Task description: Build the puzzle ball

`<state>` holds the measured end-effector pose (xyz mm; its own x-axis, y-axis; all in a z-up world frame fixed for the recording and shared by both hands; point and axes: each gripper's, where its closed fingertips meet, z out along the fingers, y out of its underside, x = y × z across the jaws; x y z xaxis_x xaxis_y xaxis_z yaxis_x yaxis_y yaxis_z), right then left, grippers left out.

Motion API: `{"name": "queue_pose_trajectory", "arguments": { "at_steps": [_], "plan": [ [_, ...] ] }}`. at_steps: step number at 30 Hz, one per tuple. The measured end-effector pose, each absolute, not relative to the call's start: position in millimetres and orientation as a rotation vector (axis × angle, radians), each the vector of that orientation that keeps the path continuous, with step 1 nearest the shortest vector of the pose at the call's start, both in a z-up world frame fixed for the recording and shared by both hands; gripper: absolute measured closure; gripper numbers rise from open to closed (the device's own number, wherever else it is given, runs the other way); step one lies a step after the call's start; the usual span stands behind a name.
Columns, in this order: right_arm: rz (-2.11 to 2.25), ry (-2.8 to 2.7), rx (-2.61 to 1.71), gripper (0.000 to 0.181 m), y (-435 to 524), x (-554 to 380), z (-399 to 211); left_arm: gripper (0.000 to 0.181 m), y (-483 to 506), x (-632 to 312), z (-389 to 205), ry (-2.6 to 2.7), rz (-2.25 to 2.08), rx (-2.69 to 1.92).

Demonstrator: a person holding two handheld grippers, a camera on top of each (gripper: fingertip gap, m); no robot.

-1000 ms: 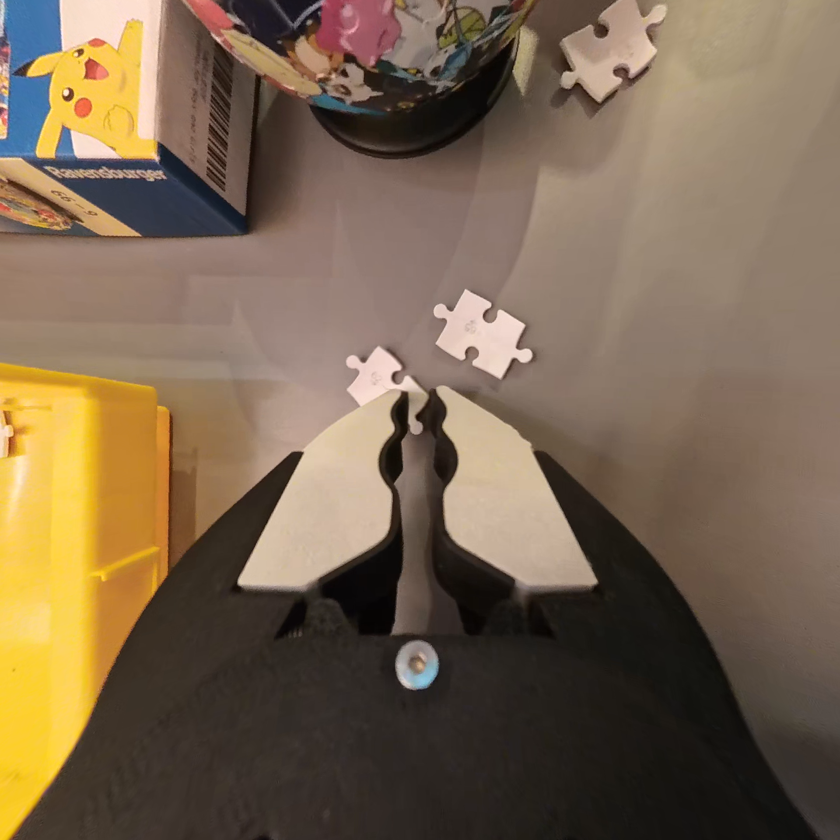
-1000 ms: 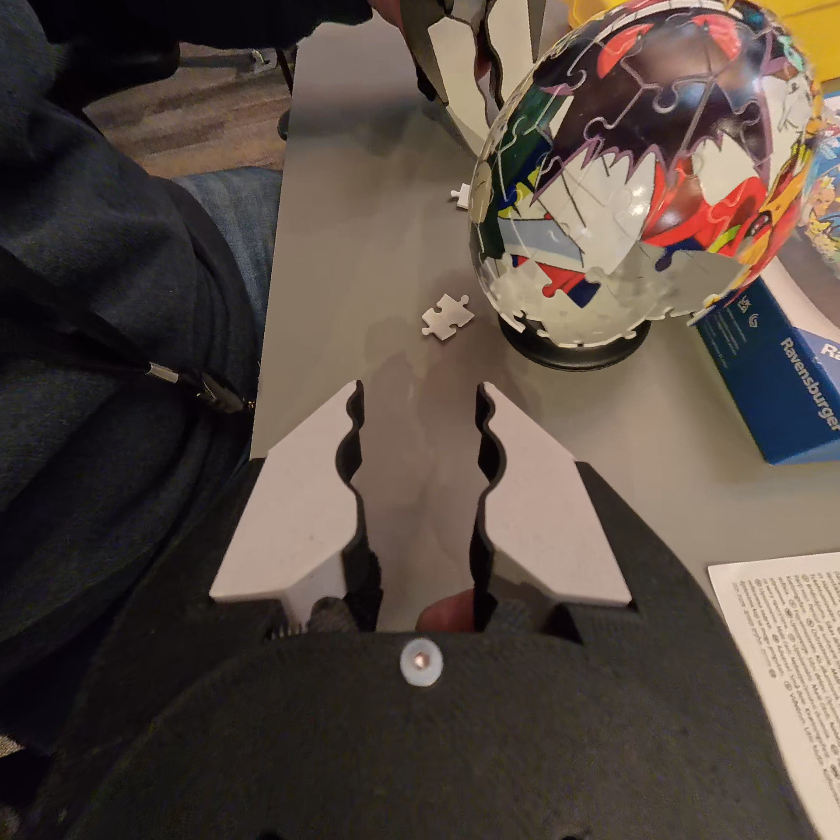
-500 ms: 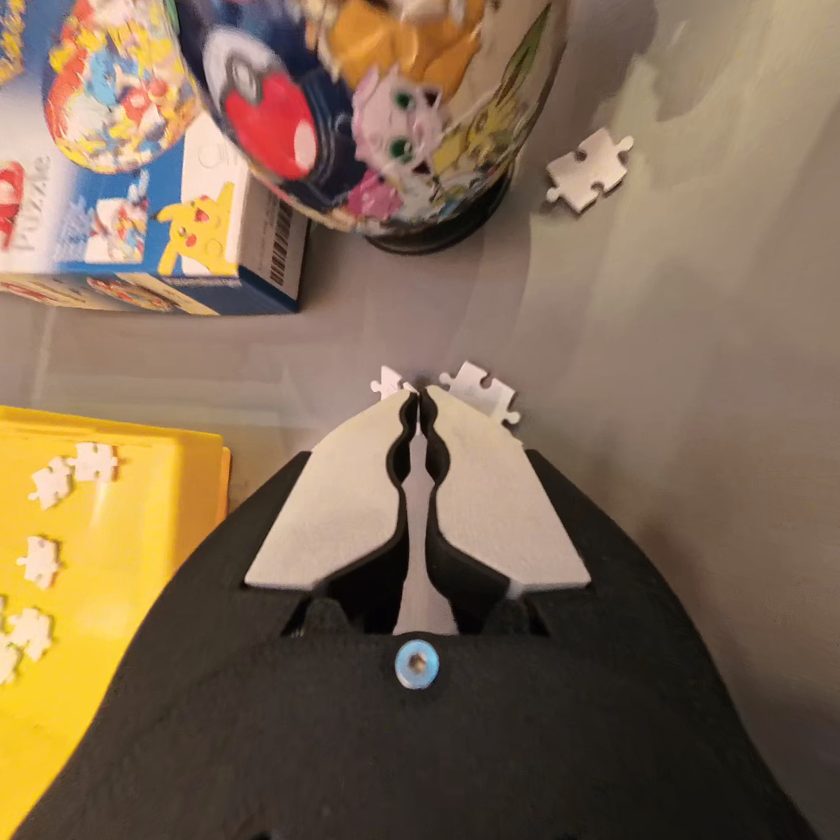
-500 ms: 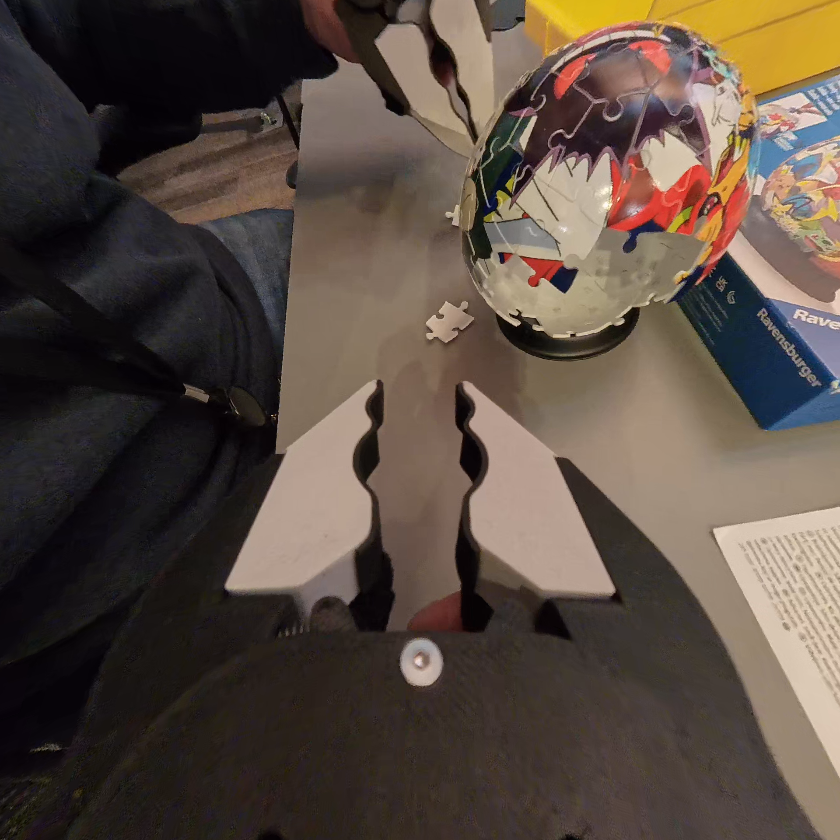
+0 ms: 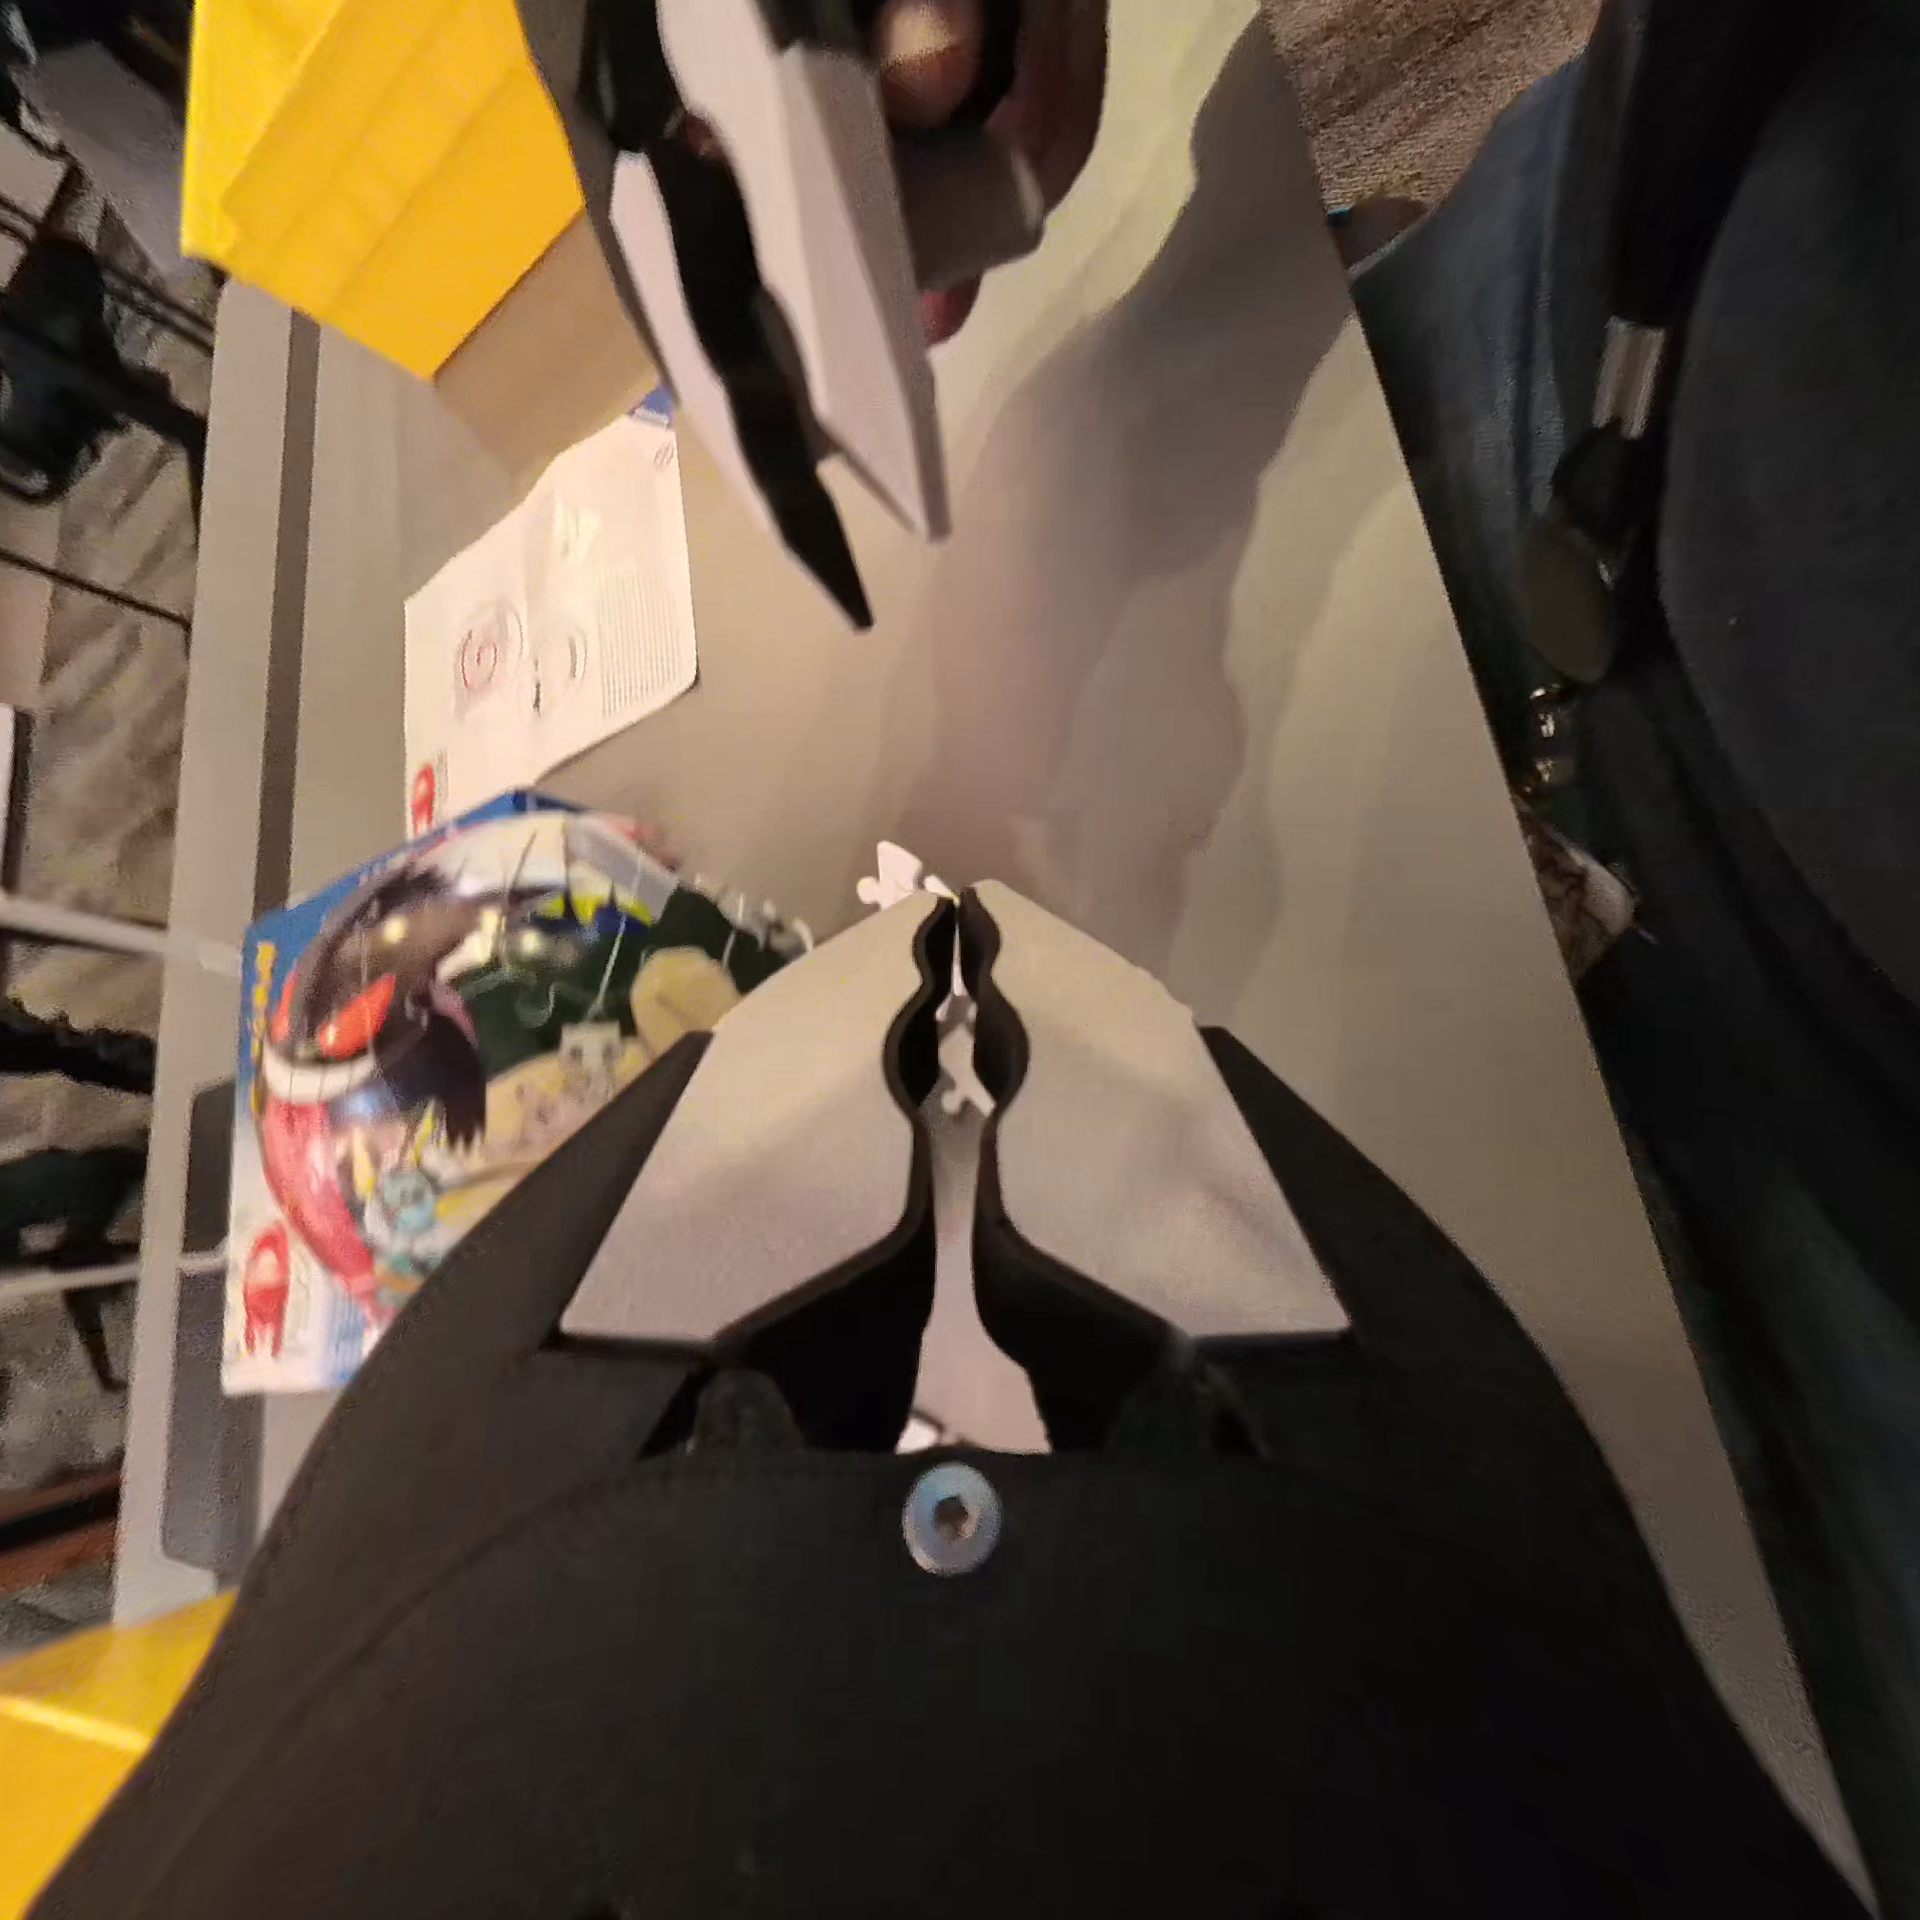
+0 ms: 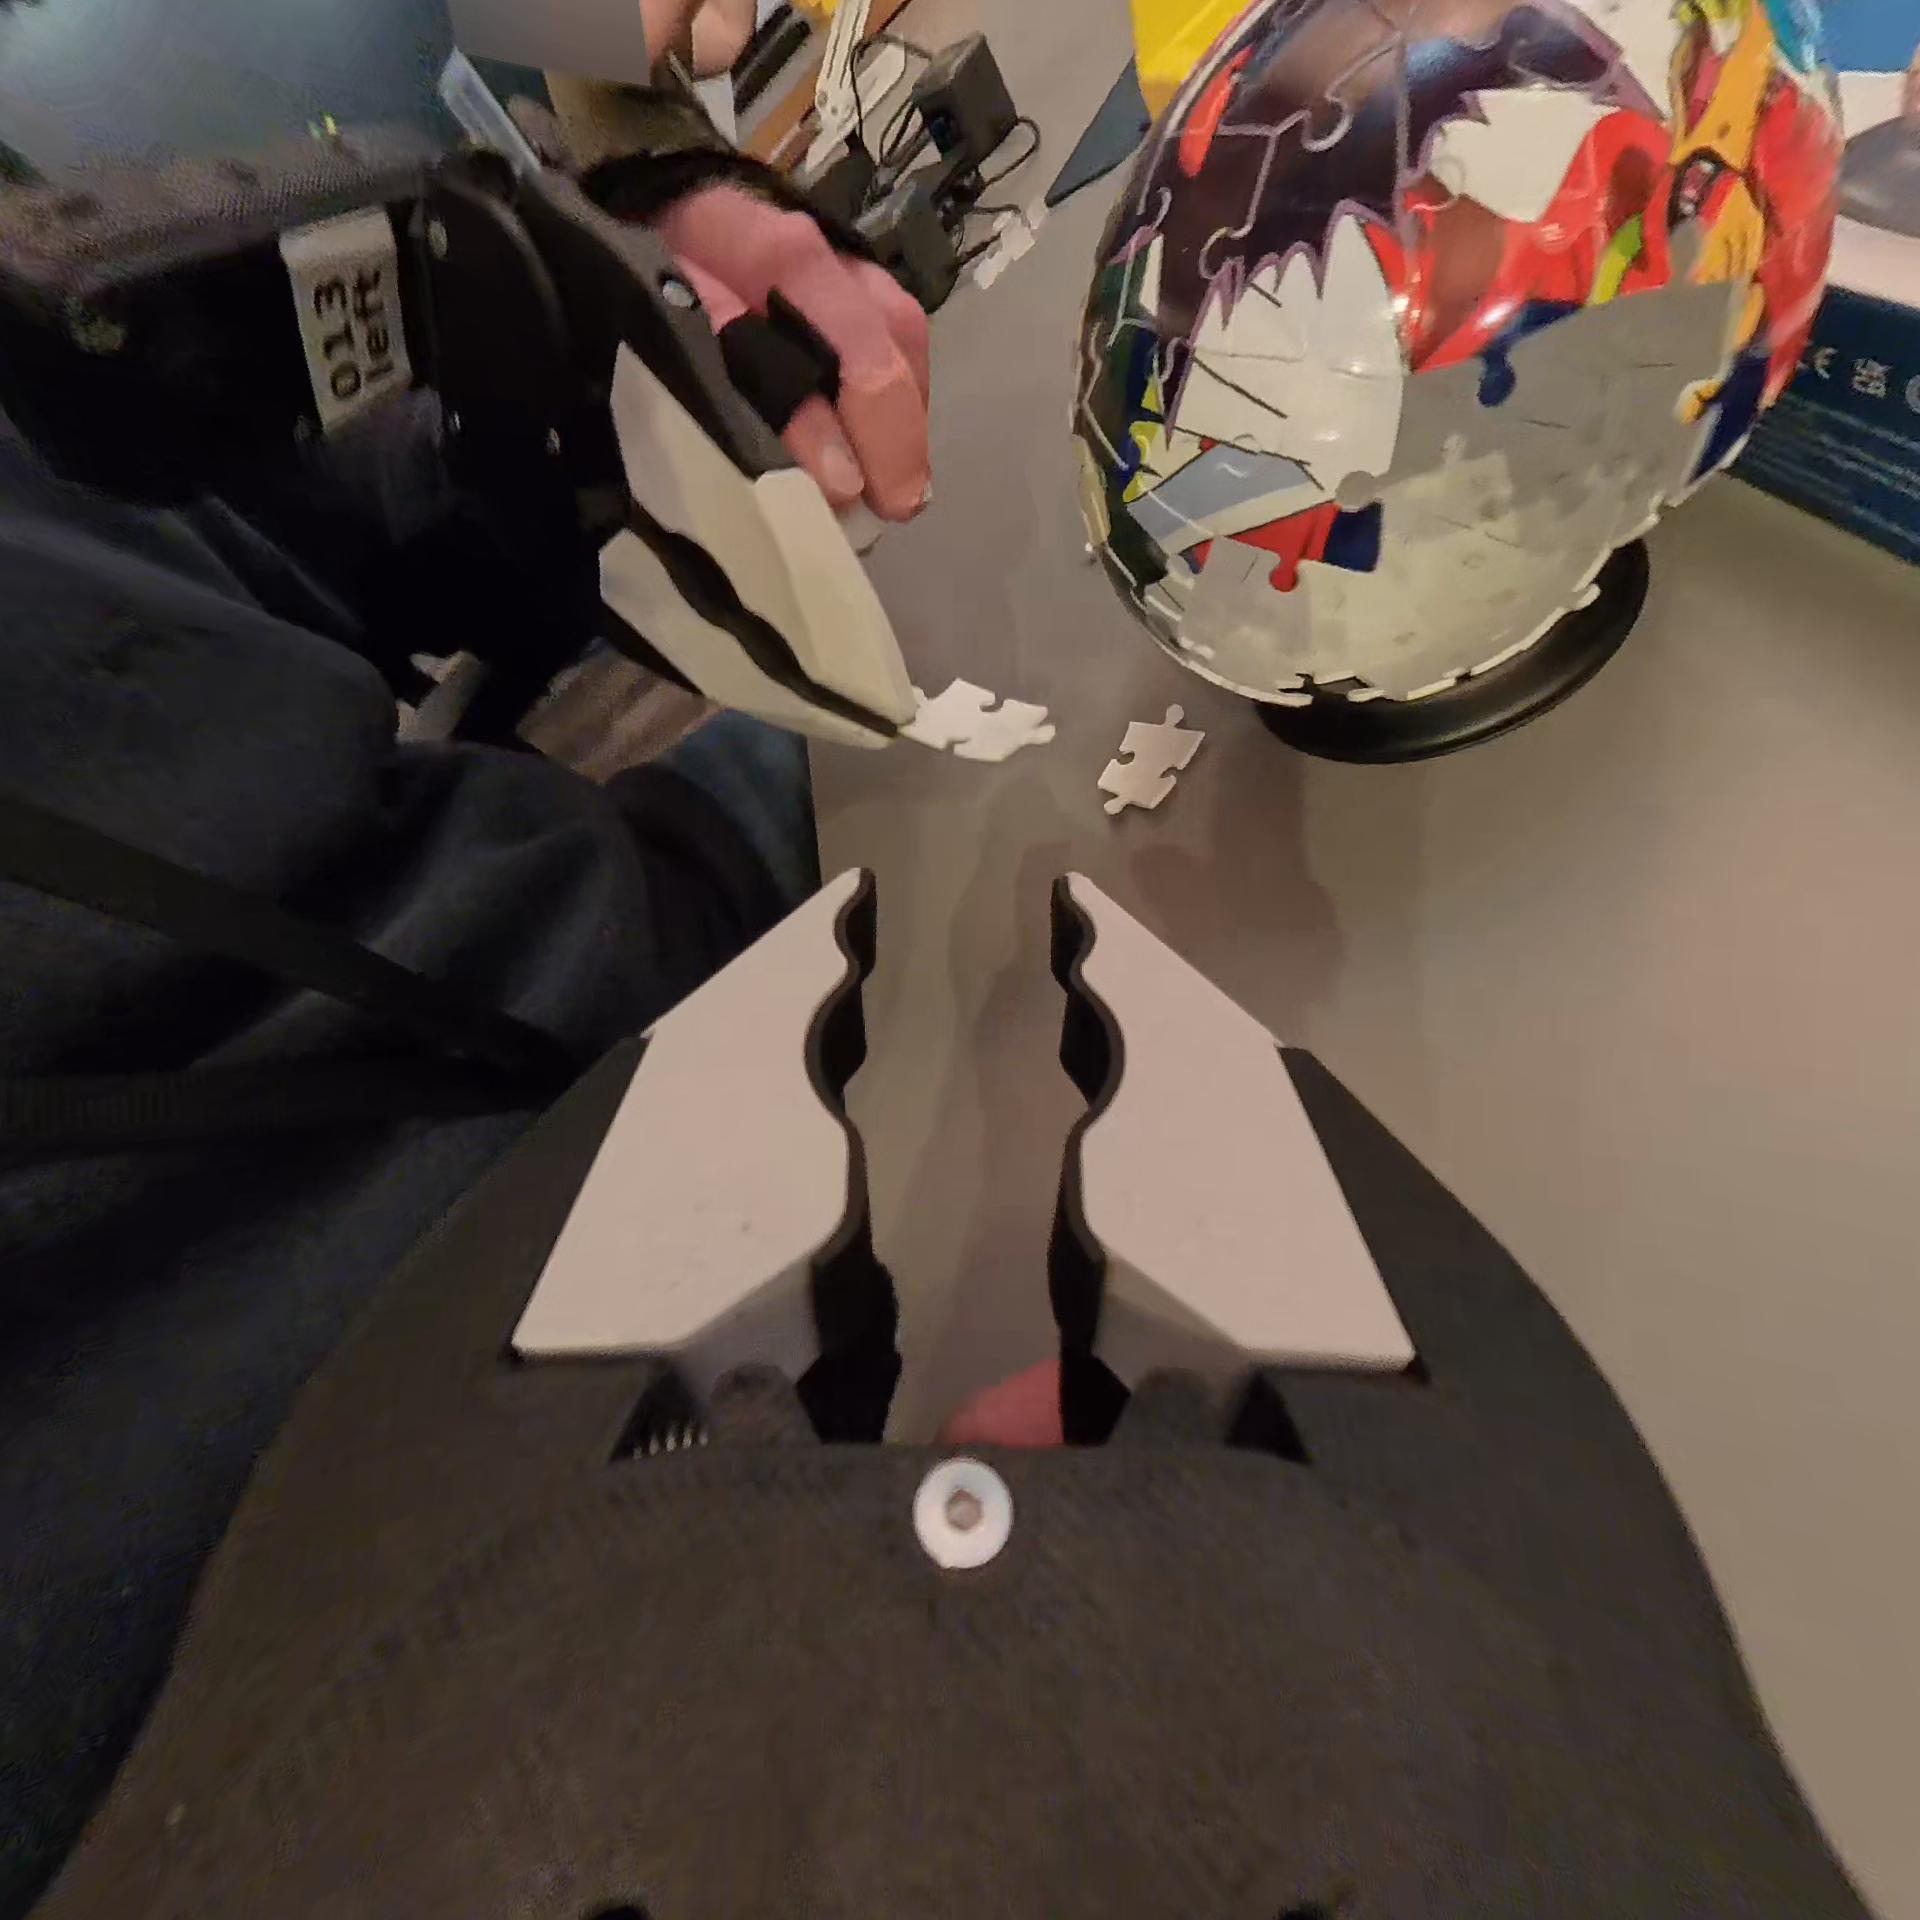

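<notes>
One puzzle piece (image 6: 977, 719) has left the worktop (image 6: 1558, 1039), pinched in my left gripper (image 6: 902, 720) beside the puzzle ball (image 6: 1455, 343); right gripper (image 6: 961, 904) waits parted, empty.

The puzzle ball (image 6: 1434, 343) is a patchwork of red, black, white, yellow and blue cartoon print, plain grey-white low down, on a black stand (image 6: 1475, 696). Beside the stand, two white puzzle pieces (image 6: 1148, 753) (image 6: 977, 719) lie against the grey table (image 6: 1558, 987). Behind the ball sit a blue box (image 6: 1839, 436) and a yellow bin (image 5: 364, 177).
</notes>
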<state>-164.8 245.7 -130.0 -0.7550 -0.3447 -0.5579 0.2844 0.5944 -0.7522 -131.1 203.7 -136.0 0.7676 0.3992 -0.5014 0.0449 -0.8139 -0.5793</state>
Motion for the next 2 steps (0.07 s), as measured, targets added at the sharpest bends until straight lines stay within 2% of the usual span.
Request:
{"name": "queue_pose_trajectory", "arguments": {
  "at_steps": [2],
  "plan": [
    [-1.167, 2.085, -0.01, 0.15, 247.2, -165.4, -127.2, 0.18, 213.8, -135.9, -135.1, -0.259, 0.886, -2.424]
  ]
}}
